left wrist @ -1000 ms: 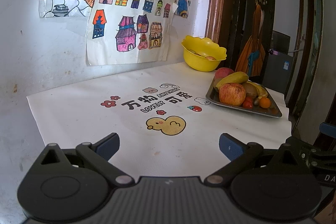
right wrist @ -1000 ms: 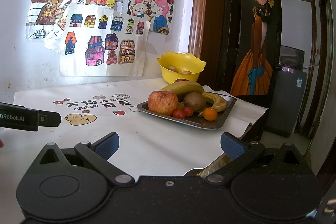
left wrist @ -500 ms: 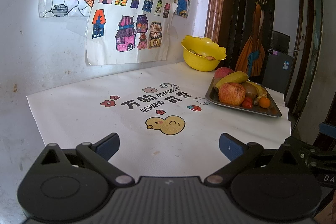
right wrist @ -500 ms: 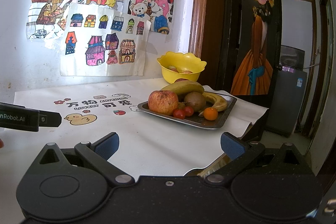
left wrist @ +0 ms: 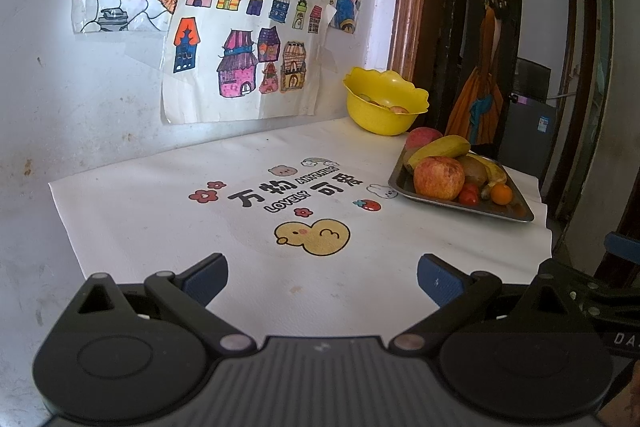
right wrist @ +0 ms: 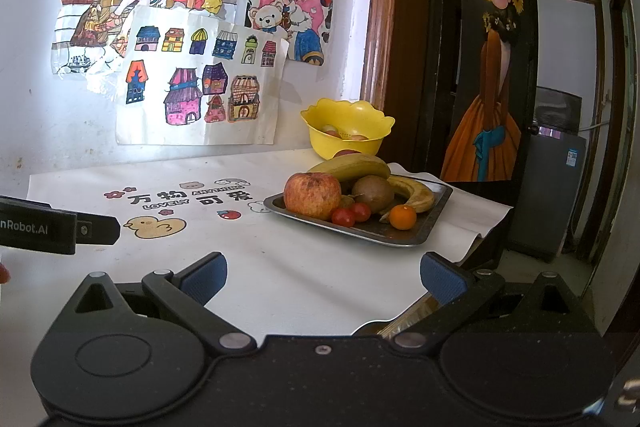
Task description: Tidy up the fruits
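Note:
A metal tray point(right wrist: 436, 201) point(left wrist: 516, 213) holds an apple point(right wrist: 312, 195) point(left wrist: 438, 177), bananas point(right wrist: 352, 165), a kiwi point(right wrist: 374, 191), cherry tomatoes point(right wrist: 344, 217) and a small orange point(right wrist: 403, 217). A yellow bowl point(right wrist: 346, 135) point(left wrist: 384, 103) with some fruit inside stands behind it by the wall. My left gripper point(left wrist: 322, 277) is open and empty over the white cloth, left of the tray. My right gripper point(right wrist: 324, 277) is open and empty, in front of the tray.
The white printed tablecloth point(left wrist: 200, 227) covers the table, whose right edge drops off by the tray. Drawings hang on the wall point(right wrist: 200, 87) behind. A dark door point(right wrist: 492, 67) stands at right. The left gripper's body point(right wrist: 52, 227) shows at the right view's left edge.
Both views have shifted very slightly; the tray sits a touch left in the left wrist view. Both grippers stay open.

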Demonstrator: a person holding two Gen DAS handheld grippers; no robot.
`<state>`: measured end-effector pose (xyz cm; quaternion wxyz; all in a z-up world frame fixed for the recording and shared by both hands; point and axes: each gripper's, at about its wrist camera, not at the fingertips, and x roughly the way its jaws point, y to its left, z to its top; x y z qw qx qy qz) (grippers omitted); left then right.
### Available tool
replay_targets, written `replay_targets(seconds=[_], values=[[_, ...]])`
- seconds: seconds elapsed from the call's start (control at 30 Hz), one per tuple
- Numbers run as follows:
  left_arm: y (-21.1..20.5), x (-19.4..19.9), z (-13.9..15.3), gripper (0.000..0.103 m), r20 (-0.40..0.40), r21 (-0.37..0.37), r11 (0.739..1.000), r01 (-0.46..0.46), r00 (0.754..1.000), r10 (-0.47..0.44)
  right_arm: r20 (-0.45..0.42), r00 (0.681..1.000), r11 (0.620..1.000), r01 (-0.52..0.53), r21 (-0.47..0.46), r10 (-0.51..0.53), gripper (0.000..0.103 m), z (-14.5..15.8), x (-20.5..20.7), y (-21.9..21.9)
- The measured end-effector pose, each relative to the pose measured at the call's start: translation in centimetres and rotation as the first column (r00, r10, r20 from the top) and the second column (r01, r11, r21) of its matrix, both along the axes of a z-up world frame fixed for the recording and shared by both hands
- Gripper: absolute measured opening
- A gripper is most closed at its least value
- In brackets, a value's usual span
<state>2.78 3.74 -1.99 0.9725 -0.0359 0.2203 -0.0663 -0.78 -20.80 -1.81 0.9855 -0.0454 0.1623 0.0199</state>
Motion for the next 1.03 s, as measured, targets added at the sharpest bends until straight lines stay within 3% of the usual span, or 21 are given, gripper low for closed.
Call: replay_targets(seconds=[0.23,0.4,1.03], values=[[-0.63,-0.49,0.2,0.103,0.0,0.031,0.999,0.018,1.0,-0.018,-0.001,1.0,1.0,-0.006,-0.001,0.006,0.102,0.01,-0.08,0.05],[-0.7,-0.62,0.32,0.103,-0.002,0.003,0.999,0.05,0.999,-0.05,-0.001,1.0,1.0,-0.005,-0.001,0.005,0.102,0.02,-0.06,0.04],[-0.59,-0.8,0.36,0.103,0.007,-0.003,0.999,0.037,0.999,-0.037,-0.002,1.0,1.0,-0.006,-0.002,0.006,0.102,0.07,-0.08,0.11]])
